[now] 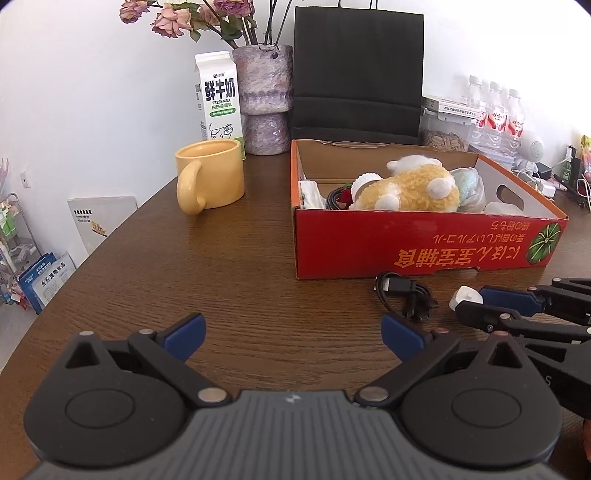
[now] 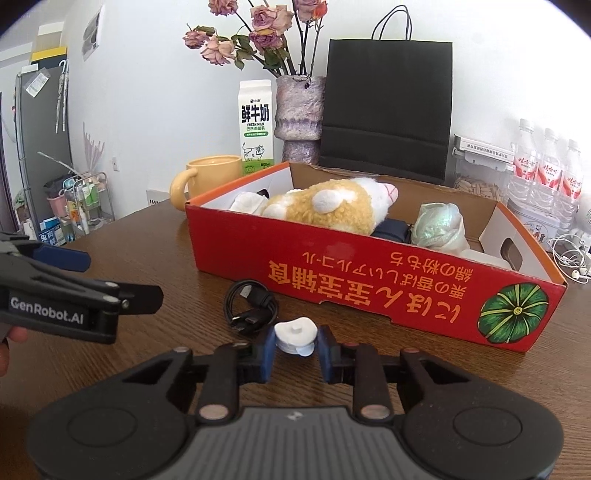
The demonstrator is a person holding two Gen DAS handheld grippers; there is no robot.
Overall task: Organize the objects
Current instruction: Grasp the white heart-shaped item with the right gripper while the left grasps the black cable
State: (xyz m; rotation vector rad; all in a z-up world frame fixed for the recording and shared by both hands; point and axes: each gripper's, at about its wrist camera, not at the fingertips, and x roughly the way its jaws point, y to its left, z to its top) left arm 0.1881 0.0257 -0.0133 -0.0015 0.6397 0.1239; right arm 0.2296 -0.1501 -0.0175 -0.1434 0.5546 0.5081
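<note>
Resting on the wooden surface [image 2: 155, 236] before the red box [image 2: 369, 291], beside a coiled black cable [image 2: 251, 306]; pinching a small white plug-like piece [image 2: 295, 334] between the right gripper [image 2: 296, 352] fingers, closed snug on its sides; seeming light, rigid, slippery, best squeezed across its base; idling with left gripper [image 1: 293, 338] fingers spread wide, empty.

A milk carton [image 2: 255, 127] is seen beside a purple vase [image 2: 298, 118] of dried roses [image 2: 255, 33]. A black paper bag [image 2: 386, 107] is stood against the wall, and water bottles [image 2: 546, 177] are grouped at the desk [image 1: 229, 280] edge.
</note>
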